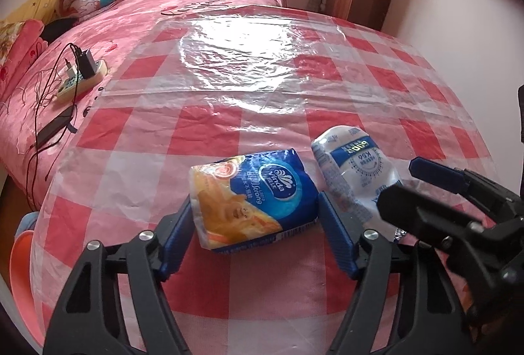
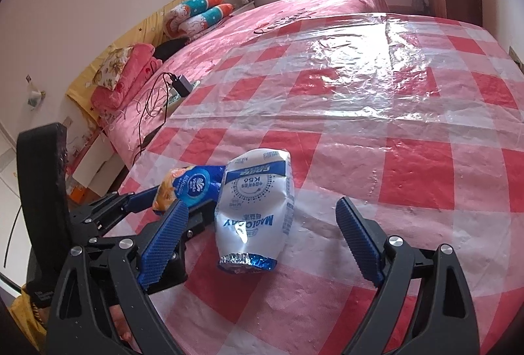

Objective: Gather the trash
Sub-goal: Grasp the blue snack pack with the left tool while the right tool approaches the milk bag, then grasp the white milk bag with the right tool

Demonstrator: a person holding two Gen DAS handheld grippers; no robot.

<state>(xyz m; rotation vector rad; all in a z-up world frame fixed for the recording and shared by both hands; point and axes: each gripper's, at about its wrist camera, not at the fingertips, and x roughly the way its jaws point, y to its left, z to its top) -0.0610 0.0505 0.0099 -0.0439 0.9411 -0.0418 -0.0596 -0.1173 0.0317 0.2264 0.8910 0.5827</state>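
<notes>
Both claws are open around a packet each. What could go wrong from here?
The left claw straddles the tissue pack, and the right claw straddles the white pouch right beside it. The claws are crowded and may collide on closing. A finger could also snag the loose clear plastic sheet.

Table, red-checked plastic cover (image 1: 278,132): far half bare and glossy, open passage across its width.

Near edge: blue tissue pack (image 1: 253,199) and white pouch (image 2: 253,191) lie just beside each other, with only a narrow strip of cloth between them.

Left gripper (image 1: 253,224): jaws spread, flanking the tissue pack at its sides. Right gripper (image 2: 260,237): jaws wide, bracketing the pouch, room on its right side.

The two grippers crowd each other between the items.

Bed, left: power strip (image 1: 82,78) and cables.
</notes>
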